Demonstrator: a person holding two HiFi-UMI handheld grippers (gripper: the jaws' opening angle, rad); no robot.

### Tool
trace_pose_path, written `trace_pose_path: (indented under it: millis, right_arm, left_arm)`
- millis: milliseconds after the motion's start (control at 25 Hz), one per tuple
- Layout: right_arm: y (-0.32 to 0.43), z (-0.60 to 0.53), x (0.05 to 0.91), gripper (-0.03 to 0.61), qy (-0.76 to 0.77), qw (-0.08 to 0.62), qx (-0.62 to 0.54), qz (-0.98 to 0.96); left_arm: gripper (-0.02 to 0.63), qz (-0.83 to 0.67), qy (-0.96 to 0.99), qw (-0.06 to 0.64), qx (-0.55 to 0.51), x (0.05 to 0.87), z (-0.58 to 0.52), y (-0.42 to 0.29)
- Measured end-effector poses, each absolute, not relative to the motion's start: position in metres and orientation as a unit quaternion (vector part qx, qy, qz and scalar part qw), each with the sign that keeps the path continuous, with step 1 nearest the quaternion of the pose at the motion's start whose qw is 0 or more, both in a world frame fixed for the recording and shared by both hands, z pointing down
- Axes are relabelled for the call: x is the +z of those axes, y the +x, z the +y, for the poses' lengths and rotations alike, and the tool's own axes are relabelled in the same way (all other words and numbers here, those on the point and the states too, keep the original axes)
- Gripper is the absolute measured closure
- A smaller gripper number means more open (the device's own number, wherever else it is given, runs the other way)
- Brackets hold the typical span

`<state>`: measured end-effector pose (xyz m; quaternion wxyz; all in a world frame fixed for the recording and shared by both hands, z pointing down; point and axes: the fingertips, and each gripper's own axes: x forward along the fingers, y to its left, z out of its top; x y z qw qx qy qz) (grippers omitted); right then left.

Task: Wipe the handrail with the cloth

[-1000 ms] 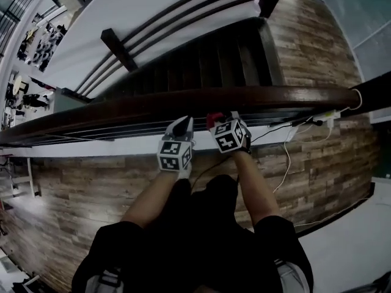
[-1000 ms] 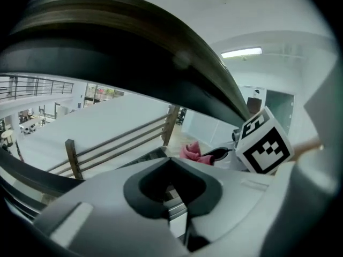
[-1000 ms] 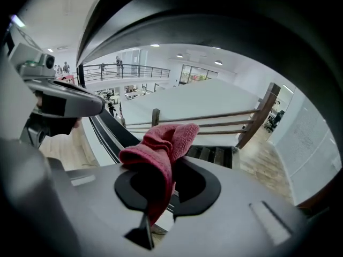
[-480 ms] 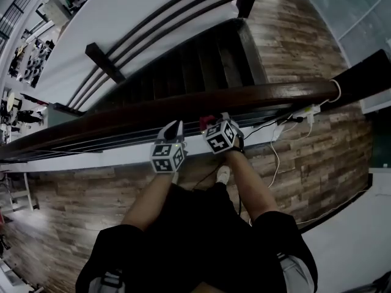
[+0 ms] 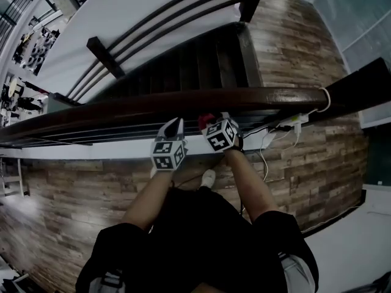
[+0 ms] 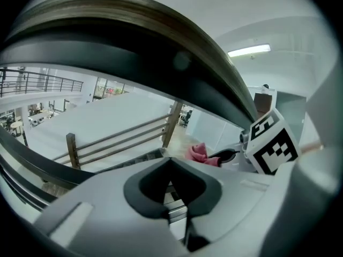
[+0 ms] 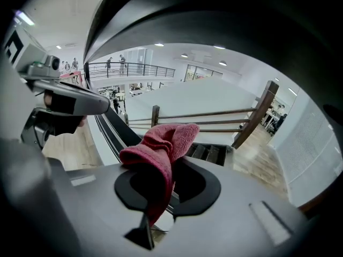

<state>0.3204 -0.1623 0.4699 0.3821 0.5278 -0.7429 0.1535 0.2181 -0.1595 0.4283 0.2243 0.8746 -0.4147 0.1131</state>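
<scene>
The right gripper's [image 7: 170, 194] jaws are clamped on a red cloth [image 7: 161, 143], gripped by a narrow fold so that most of it stands bunched above them. The left gripper's [image 6: 171, 189] jaws are together with nothing between them. Both tools sit close side by side under the near edge of the dark wooden handrail [image 5: 183, 102], about midway along its visible run, and the cloth [image 5: 206, 119] lies right at that edge; whether it presses on the wood I cannot tell. Beyond the rail a staircase [image 5: 183, 66] drops away, and toward the rail's right end a white cable [image 5: 287, 122] trails along the wall base and down across the plank floor [image 5: 91, 188]. The main risk, as I judge it, is the thin pinch: dragging along the rail could tug the cloth free, and it would likely fall through to the stairs. A second risk is the hard jaws, rather than the fabric, rubbing the finish if the bunch folds back. The head view alone shows how both grippers [image 5: 173, 130] [image 5: 214, 124] stand against the rail's length, but not their grip — only the two gripper views settle that. The left gripper view catches the cloth [image 6: 198, 153] from the side beneath the rail's underside [image 6: 134, 42], while the right gripper view shows the left tool [image 7: 59, 103] at its left margin.
</scene>
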Motion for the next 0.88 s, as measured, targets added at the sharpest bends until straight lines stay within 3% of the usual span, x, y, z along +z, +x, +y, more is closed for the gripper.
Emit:
trace_pose_path:
  millis: [880]
  right_arm:
    - [0.46, -0.131, 0.47, 0.526, 0.593, 0.388, 0.166, -0.686]
  left_arm:
    - [0.614, -0.349, 0.902, 0.211, 0.142, 0.429, -0.137, 0.331]
